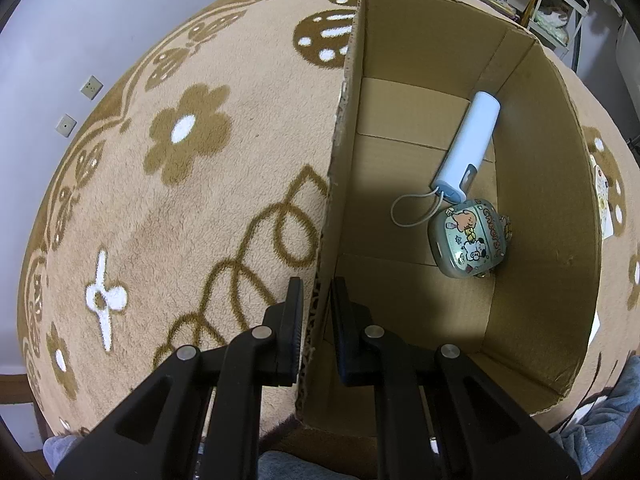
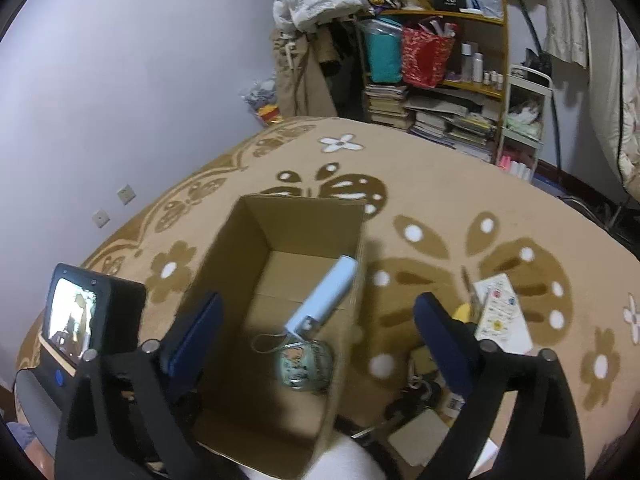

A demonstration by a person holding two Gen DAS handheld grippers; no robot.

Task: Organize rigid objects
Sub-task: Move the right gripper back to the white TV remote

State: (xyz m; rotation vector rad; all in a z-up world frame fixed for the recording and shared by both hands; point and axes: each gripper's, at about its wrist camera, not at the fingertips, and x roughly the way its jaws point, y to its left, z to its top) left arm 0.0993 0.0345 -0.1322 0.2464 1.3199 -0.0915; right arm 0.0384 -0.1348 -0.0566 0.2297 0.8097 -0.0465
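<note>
- Left gripper [image 1: 316, 312] is clamping the left wall of the open brown cardboard box [image 1: 548, 184].
- Right gripper [image 2: 320, 316] is hanging released, empty, above it.
- Pale blue cylindrical device [image 1: 468, 148] is lying inside; at its 6 o'clock end, touching, the rounded cartoon-printed case [image 1: 468, 240].

Dark items [image 2: 420, 394] beside the box [image 2: 224, 276] are blurred.

Lighting: soft, even indoor light, moderately dim. Shadows: the cardboard box [image 1: 460, 60] is dark over its near floor and walls — its far floor is lit. Distortion: strong fisheye bending, black vignette at corners. Sharpness: left view crisp — right view smeared, box contents blurred.
</note>
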